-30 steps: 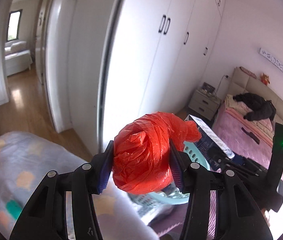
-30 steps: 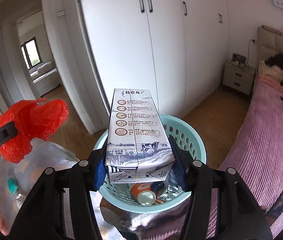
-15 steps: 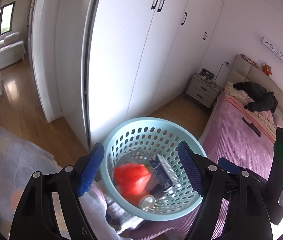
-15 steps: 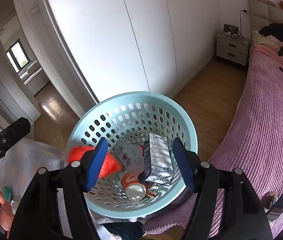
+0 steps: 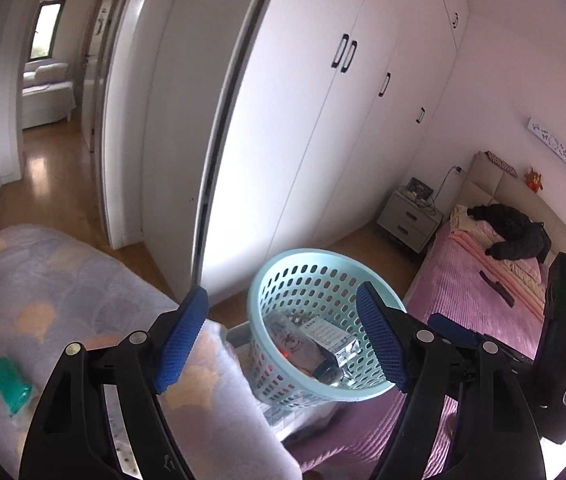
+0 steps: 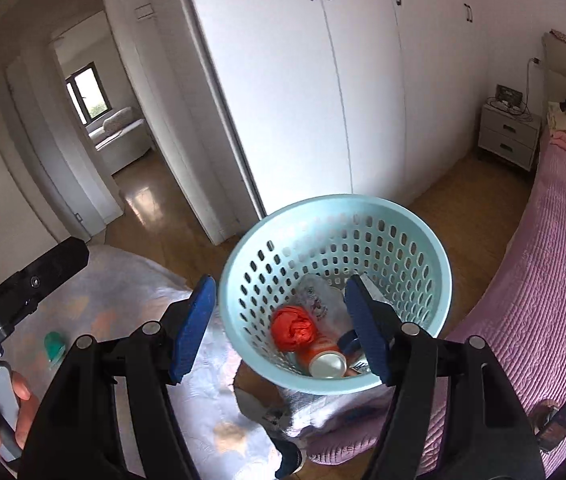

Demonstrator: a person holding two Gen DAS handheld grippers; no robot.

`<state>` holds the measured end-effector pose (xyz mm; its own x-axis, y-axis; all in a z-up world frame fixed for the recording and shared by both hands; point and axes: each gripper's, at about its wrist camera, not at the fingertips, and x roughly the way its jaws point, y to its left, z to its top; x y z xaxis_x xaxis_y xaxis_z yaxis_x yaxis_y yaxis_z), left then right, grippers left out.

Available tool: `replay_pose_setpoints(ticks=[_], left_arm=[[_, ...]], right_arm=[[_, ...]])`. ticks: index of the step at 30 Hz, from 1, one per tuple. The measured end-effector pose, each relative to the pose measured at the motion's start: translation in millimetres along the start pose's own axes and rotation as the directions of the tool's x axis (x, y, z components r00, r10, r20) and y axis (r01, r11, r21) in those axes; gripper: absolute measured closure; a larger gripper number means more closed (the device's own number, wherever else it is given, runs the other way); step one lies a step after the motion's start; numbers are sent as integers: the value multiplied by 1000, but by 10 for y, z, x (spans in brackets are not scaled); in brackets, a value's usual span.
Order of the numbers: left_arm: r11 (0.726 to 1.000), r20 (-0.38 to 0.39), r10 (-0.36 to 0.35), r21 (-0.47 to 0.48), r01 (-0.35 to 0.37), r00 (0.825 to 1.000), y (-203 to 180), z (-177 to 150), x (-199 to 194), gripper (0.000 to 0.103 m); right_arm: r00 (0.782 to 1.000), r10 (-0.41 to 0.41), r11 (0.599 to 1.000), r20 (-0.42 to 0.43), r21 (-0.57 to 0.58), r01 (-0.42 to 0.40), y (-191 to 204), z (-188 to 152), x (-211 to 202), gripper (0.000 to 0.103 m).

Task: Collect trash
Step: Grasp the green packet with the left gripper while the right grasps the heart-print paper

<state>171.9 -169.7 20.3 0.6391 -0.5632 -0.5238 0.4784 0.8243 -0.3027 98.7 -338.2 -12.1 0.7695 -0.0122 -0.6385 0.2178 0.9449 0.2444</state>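
A light-blue perforated basket stands between two beds. Inside it lie a crumpled red plastic bag, an orange-and-white can, a clear bottle and a milk carton. My left gripper is open and empty, above and left of the basket. My right gripper is open and empty above the basket. A green piece lies on the grey patterned blanket.
A pink-covered bed runs along the right with dark clothes on it. White wardrobes stand behind the basket. A nightstand stands in the corner. A doorway opens at the left.
My left gripper let the red bag go and my right let the milk carton go; both now lie in the basket. Both grippers have opened and drawn back from it.
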Motion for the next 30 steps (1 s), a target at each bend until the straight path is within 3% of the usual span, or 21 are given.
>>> replay_pose_setpoints(ticks=[9,11,13,18,21,25,30], left_arm=[[983,49,169,-85,-164,984,694,-85,-769,27],[962,26,244,-130,-239,969,920,-137,-856,20],[935,-14,295,-201,-292,955,1200,-216,-920,19],[887,-75,311,-334,-318,947,1749,-397,-935,19],[836,-165,352,-387,-389,921,2044,-548,-825,20],[828,-179,300,-438,-349,937,2209,-650,-701,21],[845,-211,335,-364,-392,918,2144,-680,-463,22]], right_arm=[[992,130,983,5,-134,-128,723,-192,-116,34],[986,169,973,-8,-157,-168,867,-258,-92,34],[978,207,962,-27,-179,-208,1013,-362,-56,34],[956,276,925,-96,-243,-291,1382,-622,87,34],[951,281,910,-129,-280,-307,1538,-709,167,34],[948,278,896,-156,-315,-314,1669,-807,246,34],[936,292,884,-195,-318,-342,1716,-862,344,34]])
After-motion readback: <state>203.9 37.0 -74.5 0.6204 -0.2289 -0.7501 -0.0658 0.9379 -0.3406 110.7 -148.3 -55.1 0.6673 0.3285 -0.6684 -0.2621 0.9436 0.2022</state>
